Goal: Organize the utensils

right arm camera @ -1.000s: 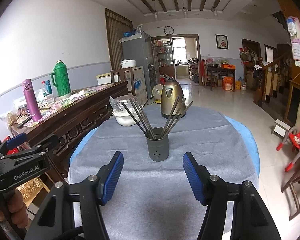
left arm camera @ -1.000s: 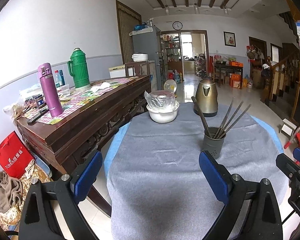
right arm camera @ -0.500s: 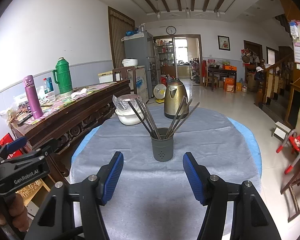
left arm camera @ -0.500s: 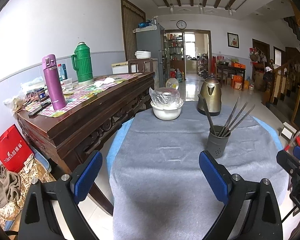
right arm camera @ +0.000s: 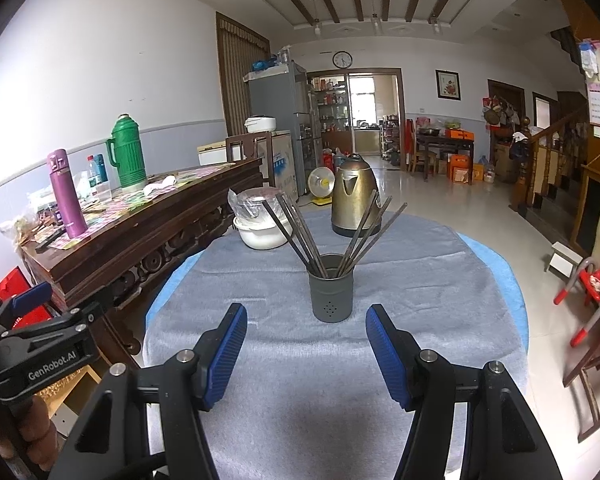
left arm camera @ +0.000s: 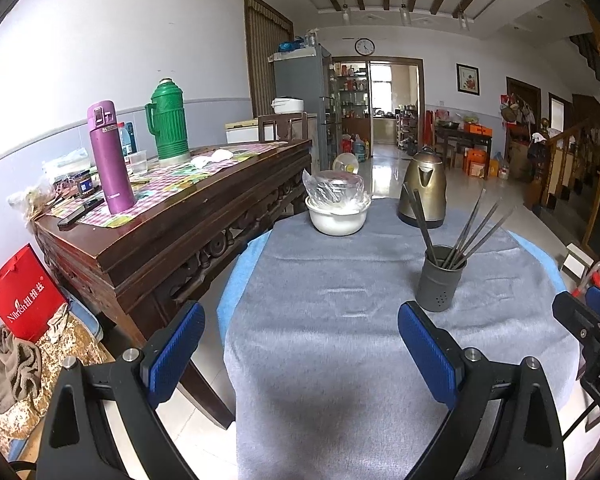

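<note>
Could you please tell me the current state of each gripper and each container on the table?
Left gripper: open, empty.
Right gripper: open, empty.
Utensil holder: upright, chopsticks leaning inside.
Kettle: upright, lid shut.
White bowl: covered with plastic film.

Chopsticks (right arm camera: 300,232) in holder (right arm camera: 331,294), kettle (right arm camera: 354,200) behind, bowl (right arm camera: 260,232) behind-left

A home, big living room, round table (right arm camera: 420,280) with kettle (right arm camera: 354,200), fridge (right arm camera: 280,120), wall clock (right arm camera: 342,59), stairs (right arm camera: 556,160)
</note>
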Demonstrator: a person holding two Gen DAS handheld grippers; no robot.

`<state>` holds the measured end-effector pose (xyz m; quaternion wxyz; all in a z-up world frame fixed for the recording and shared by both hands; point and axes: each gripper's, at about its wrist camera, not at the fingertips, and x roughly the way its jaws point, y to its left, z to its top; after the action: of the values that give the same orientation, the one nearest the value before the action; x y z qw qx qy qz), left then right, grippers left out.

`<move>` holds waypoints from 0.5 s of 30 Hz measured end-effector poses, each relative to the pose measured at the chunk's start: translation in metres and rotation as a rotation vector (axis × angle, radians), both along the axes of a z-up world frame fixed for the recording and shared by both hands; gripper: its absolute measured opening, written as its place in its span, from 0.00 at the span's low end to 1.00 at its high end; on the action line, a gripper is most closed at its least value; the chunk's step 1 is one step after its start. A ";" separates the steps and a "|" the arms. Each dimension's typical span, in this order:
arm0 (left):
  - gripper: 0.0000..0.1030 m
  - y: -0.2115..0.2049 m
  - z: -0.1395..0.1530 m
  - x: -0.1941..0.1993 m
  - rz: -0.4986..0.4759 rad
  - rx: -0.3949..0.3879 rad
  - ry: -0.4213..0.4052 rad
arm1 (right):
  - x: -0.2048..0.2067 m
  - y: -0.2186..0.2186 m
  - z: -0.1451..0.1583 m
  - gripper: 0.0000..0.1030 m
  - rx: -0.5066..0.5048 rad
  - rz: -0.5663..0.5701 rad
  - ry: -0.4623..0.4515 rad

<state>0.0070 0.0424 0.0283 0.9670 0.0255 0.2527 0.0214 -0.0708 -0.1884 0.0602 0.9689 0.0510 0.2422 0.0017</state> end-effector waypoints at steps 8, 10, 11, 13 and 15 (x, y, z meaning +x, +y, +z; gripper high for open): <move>0.94 0.000 -0.001 0.004 -0.012 0.021 0.006 | 0.005 -0.002 -0.002 0.64 -0.001 -0.006 0.006; 0.94 -0.002 -0.001 0.008 -0.019 0.022 0.006 | 0.007 -0.004 -0.004 0.64 -0.002 -0.014 0.012; 0.94 -0.004 -0.001 0.009 -0.024 0.021 0.008 | 0.009 -0.006 -0.005 0.64 -0.003 -0.021 0.016; 0.94 -0.008 -0.003 0.014 -0.041 0.021 0.016 | 0.011 -0.011 -0.008 0.64 0.003 -0.039 0.028; 0.94 -0.013 -0.005 0.019 -0.058 0.021 0.023 | 0.013 -0.016 -0.010 0.64 0.003 -0.055 0.039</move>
<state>0.0259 0.0295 0.0229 0.9639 0.0434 0.2627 -0.0044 -0.0575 -0.2047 0.0498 0.9636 0.0592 0.2596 -0.0256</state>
